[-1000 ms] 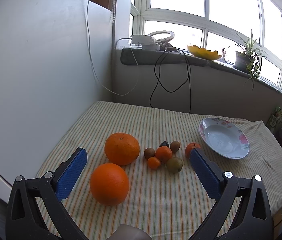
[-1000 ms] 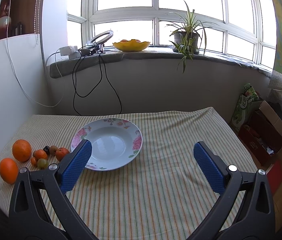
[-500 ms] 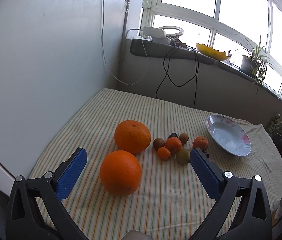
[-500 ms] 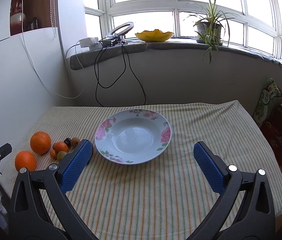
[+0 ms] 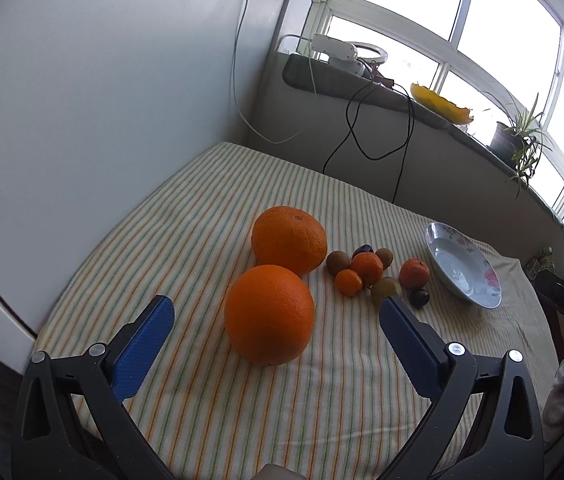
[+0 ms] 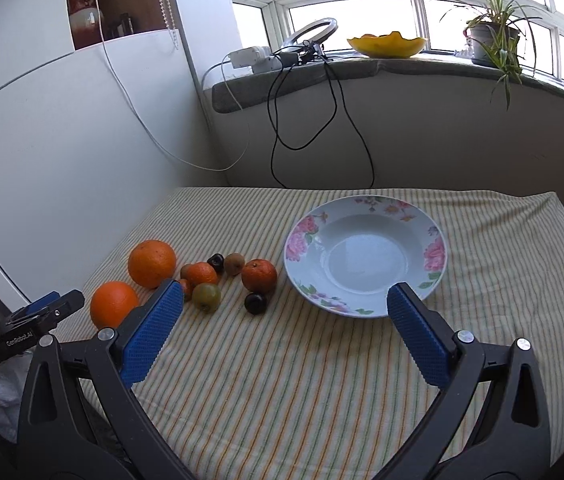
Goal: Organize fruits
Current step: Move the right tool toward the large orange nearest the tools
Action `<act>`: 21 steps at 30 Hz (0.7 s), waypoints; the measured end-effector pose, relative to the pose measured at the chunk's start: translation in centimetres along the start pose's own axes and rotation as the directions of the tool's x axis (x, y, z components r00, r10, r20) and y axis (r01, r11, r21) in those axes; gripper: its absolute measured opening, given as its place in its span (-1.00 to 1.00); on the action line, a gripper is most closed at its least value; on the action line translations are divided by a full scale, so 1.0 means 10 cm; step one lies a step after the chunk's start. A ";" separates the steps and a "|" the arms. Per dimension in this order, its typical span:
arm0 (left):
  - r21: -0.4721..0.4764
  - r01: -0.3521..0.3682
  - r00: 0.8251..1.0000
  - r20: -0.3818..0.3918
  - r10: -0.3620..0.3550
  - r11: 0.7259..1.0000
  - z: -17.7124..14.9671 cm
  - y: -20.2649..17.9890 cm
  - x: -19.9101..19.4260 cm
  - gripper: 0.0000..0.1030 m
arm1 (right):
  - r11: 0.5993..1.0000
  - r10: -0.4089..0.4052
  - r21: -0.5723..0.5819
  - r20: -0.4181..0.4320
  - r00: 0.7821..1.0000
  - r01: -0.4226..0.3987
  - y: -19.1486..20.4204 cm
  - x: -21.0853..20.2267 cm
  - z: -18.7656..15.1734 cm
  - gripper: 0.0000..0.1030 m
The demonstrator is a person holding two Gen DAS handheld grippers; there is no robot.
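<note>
Two big oranges sit on the striped tablecloth [image 5: 210, 400]; the near orange [image 5: 269, 314] lies between the spread fingers of the left gripper [image 5: 274, 328], nothing held. Far orange [image 5: 289, 240] touches it from behind. Small fruits [image 5: 365, 268] cluster beside them, floral plate [image 6: 365, 256] further right, bare. Right gripper [image 6: 282, 330] also gapes wide, empty, hovering just short of the plate. Orange looks firm, fairly heavy, round, dimpled skin: grips okay but may roll. I'd pinch across its widest middle. Small ones look soft, so squeeze lightly.
</note>
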State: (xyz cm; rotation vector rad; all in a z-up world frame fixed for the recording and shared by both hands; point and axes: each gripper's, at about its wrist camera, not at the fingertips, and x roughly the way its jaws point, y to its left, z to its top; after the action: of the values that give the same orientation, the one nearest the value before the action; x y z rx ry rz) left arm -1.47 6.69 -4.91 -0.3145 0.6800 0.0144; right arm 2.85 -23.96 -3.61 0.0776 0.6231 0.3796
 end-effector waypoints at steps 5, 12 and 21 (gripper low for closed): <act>-0.017 0.015 1.000 -0.015 -0.015 1.000 -0.03 0.06 0.02 0.93 | 0.993 0.120 0.000 -0.070 0.990 -0.120 0.23 0.19 -0.01 1.00; -0.030 0.030 0.999 -0.039 -0.031 0.999 -0.07 0.13 0.08 0.84 | 0.975 0.210 -0.037 -0.167 0.963 -0.219 0.59 0.46 -0.05 0.98; -0.020 0.054 0.996 -0.064 -0.055 0.998 -0.12 0.13 0.15 0.73 | 0.946 0.318 0.021 -0.265 0.910 -0.325 0.87 0.78 0.00 0.96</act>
State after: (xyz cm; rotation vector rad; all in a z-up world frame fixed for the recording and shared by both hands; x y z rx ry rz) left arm -1.24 7.46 -7.10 -0.3523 0.7357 -0.0414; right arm 5.91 -13.02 -6.35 0.1088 0.8743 0.7260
